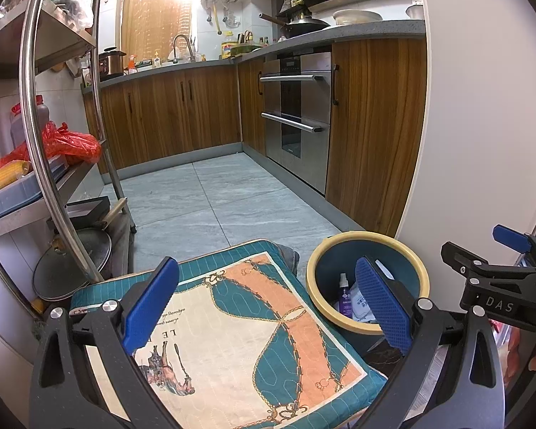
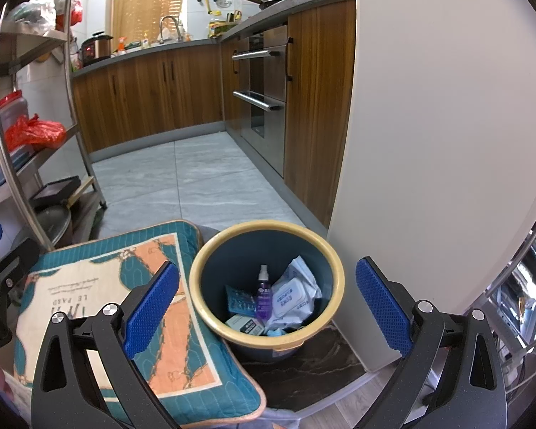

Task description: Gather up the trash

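Observation:
A blue trash bin with a yellow rim (image 2: 211,250) (image 1: 312,268) stands on the floor beside a patterned teal and orange cushion (image 2: 100,286) (image 1: 253,321). Inside the bin lie a purple spray bottle (image 2: 263,293), a white wipes pack (image 2: 291,298), a blue blister pack (image 2: 240,300) and a small box (image 2: 246,325). My right gripper (image 2: 268,307) is open and empty above the bin. My left gripper (image 1: 268,304) is open and empty above the cushion. The right gripper also shows at the right edge of the left wrist view (image 1: 511,264).
A white wall panel (image 2: 428,143) stands right of the bin. A steel shelf rack (image 1: 43,143) with a red bag (image 1: 71,144), corn and pot lids is at the left. Wooden cabinets and an oven (image 1: 296,114) line the tiled floor (image 1: 214,196) beyond.

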`<state>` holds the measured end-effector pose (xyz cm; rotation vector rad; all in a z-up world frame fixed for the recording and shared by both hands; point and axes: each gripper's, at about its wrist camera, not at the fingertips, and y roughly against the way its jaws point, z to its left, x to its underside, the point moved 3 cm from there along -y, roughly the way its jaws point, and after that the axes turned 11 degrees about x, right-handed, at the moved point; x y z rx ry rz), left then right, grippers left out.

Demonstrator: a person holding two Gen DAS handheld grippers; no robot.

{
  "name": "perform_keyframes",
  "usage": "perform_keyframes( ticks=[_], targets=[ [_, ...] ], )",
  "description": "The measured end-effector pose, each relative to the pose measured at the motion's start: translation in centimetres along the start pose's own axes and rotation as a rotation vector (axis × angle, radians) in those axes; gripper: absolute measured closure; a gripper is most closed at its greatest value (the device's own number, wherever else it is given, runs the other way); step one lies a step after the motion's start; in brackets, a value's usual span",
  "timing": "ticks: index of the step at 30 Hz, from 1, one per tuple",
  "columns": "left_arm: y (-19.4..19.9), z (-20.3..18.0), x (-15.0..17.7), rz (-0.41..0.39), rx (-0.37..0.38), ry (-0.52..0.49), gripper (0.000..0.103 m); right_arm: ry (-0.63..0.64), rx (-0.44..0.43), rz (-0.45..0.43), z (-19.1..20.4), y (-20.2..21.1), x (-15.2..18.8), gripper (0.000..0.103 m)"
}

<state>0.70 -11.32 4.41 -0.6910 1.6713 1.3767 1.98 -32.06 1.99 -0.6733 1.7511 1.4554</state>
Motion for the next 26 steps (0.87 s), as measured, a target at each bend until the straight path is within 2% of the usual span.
perform_keyframes(
  ticks=[15, 26],
  targets=[
    [-0.5, 0.3, 0.4, 0.021, -0.008, 0.008, 0.005, 0.001, -0.001, 0.000, -0.1, 0.0, -0.1, 0.005],
    [-0.9, 1.3, 0.5, 0.049, -0.036, 0.074, 0.005, 0.007, 0.005, 0.005, -0.4, -0.3, 0.3, 0.005]
  ],
)
